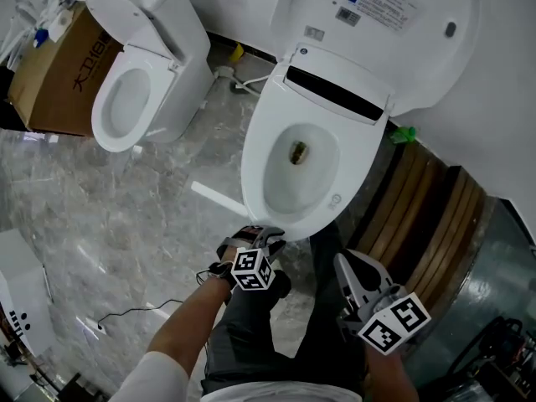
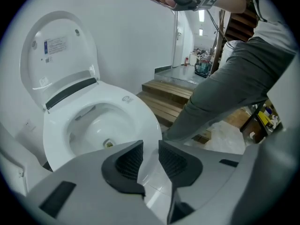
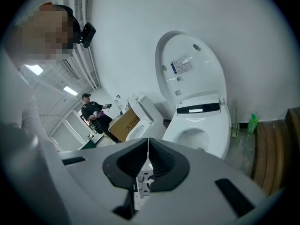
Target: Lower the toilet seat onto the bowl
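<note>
A white toilet (image 1: 260,162) stands ahead of me on a marble floor. Its lid (image 1: 394,23), with a blue-and-white label inside, leans upright against the wall. A white ring lies flat round the bowl opening (image 2: 136,114). My left gripper (image 1: 264,238) hangs just before the bowl's front edge. In the left gripper view its jaws (image 2: 150,149) stand a narrow gap apart with nothing between them. My right gripper (image 1: 343,265) sits lower right, apart from the toilet. In the right gripper view its pads (image 3: 148,146) meet on nothing, and the lid (image 3: 187,64) and bowl (image 3: 206,125) lie beyond.
A second white toilet (image 1: 134,82) and a cardboard box (image 1: 59,74) stand at the far left. Wooden steps (image 1: 435,216) rise on the right, with a green bottle (image 1: 404,134) by the wall. A thin cable (image 1: 134,312) lies on the floor. A person (image 3: 93,111) stands far off.
</note>
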{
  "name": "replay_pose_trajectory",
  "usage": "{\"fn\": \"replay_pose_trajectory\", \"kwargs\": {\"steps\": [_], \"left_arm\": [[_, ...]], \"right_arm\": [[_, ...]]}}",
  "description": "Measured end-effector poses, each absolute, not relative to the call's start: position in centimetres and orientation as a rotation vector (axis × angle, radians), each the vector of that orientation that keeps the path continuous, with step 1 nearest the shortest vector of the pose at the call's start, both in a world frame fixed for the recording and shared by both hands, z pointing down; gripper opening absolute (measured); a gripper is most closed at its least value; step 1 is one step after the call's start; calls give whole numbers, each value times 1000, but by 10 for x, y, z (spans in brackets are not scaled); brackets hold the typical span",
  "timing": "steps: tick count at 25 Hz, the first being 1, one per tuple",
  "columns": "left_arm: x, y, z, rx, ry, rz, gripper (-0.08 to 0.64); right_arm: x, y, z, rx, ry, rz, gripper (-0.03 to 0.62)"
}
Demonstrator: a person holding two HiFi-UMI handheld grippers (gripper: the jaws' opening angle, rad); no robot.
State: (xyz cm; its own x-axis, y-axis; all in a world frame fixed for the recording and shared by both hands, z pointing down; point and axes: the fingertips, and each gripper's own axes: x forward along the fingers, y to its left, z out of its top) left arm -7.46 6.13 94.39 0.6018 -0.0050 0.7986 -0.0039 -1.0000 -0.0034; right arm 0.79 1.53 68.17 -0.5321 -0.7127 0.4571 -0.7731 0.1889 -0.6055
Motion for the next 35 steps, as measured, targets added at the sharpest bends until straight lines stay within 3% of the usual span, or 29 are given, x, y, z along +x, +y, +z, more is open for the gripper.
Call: {"fn": "replay_pose_trajectory", "kwargs": {"steps": [14, 22, 28, 35], "left_arm": [[-72, 53, 988, -2901, 133, -1432, 110], [-71, 55, 979, -2994, 222, -1436, 50], [-84, 47, 890, -3169, 398, -1296, 11], [-94, 10, 695, -3300, 700, -858, 9]], "right_arm": [[4, 7, 701, 1423, -2367, 1272, 17], [8, 9, 702, 1403, -2364, 1285, 17], [-5, -8, 653, 1385, -2426, 1214, 17], [-13, -24, 561, 1390, -2489, 1053, 17]]}}
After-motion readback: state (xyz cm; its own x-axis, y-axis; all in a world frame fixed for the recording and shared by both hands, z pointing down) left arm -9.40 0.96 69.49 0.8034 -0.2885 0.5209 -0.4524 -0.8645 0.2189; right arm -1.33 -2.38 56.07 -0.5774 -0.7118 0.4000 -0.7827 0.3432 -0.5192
